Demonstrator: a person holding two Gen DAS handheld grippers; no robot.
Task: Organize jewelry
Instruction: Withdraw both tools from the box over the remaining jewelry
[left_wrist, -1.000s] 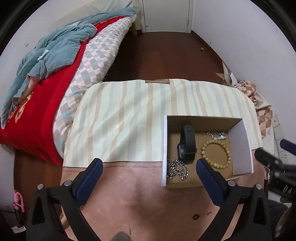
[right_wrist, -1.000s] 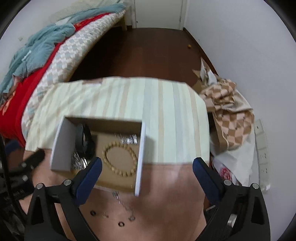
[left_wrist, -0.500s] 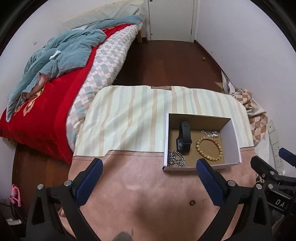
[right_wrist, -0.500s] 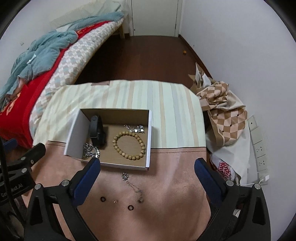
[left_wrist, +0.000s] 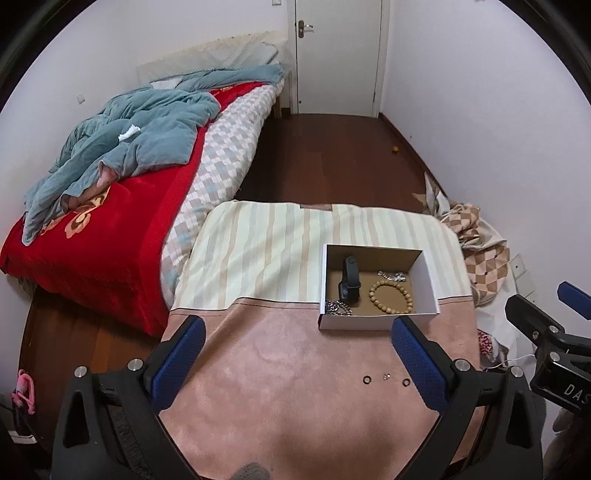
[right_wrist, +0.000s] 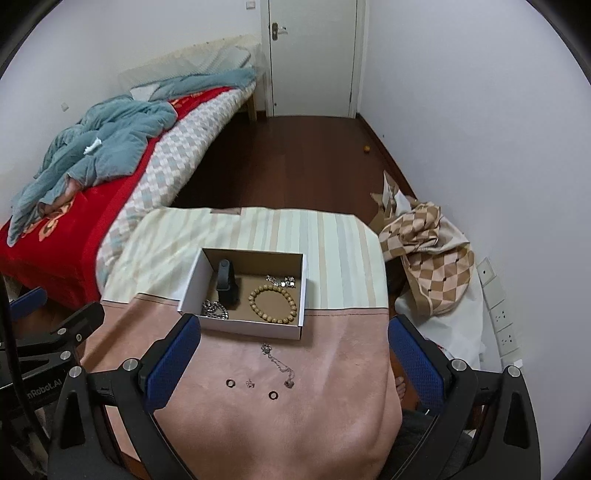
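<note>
A bed with a red cover fills the left of the room, beside the cloth-covered table. On the table sits an open box, straddling the striped and pink cloth. Both tools hang above the near edge, apart from everything: the left tool gapes wide and empty, and so does the right tool. Inside the box lie a black watch, a bead bracelet, a silver chain and a small silver piece. Just in front of the box a thin necklace lies loose, with two rings and a tiny stud near it.
</note>
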